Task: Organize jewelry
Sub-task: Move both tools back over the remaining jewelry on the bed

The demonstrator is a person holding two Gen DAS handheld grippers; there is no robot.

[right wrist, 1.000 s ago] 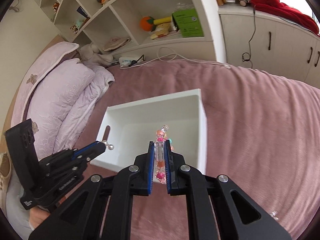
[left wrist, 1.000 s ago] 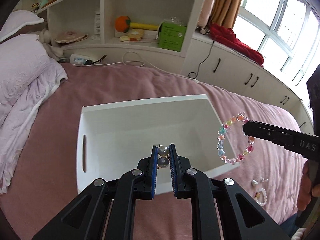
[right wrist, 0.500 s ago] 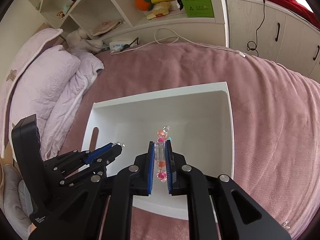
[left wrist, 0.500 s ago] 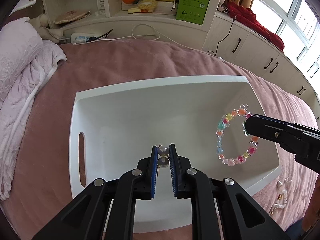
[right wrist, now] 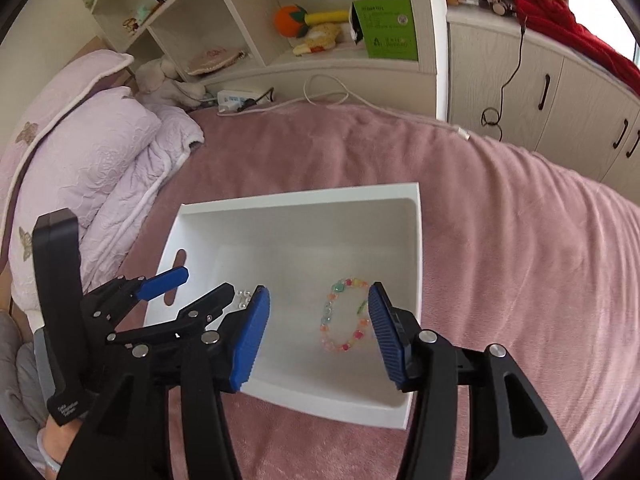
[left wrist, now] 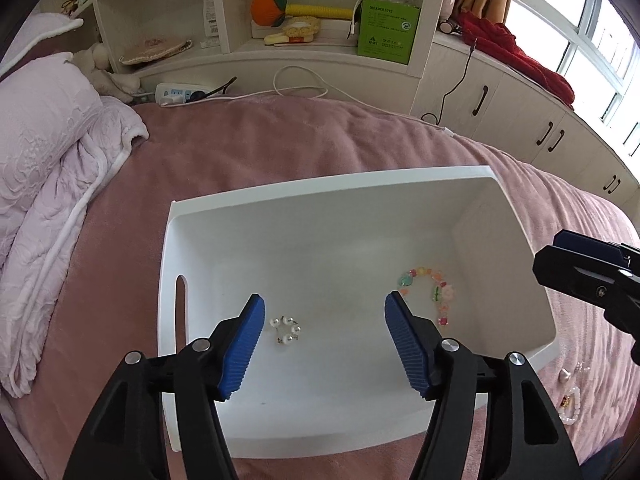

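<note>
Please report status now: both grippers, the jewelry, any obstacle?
Left gripper and right gripper just opened, empty. Pearl piece and bead bracelet lie in white bin. More jewelry on bed. No obstacle.

We see a pink bedspread (left wrist: pixel 280 148), folded lilac quilts (left wrist: pixel 52 152), white shelving (left wrist: pixel 320 52), cream cabinets (left wrist: pixel 520 116) and a daylit window (left wrist: pixel 580 28).

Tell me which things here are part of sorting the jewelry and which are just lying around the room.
Part of the job:
- white bin
- pearl piece in the bin
- colourful bead bracelet in the bin
- loose jewelry on the bedspread beside the bin

Just lying about:
- green box
- orange plush toy
- power strip
- folded quilt
- red cloth
</note>
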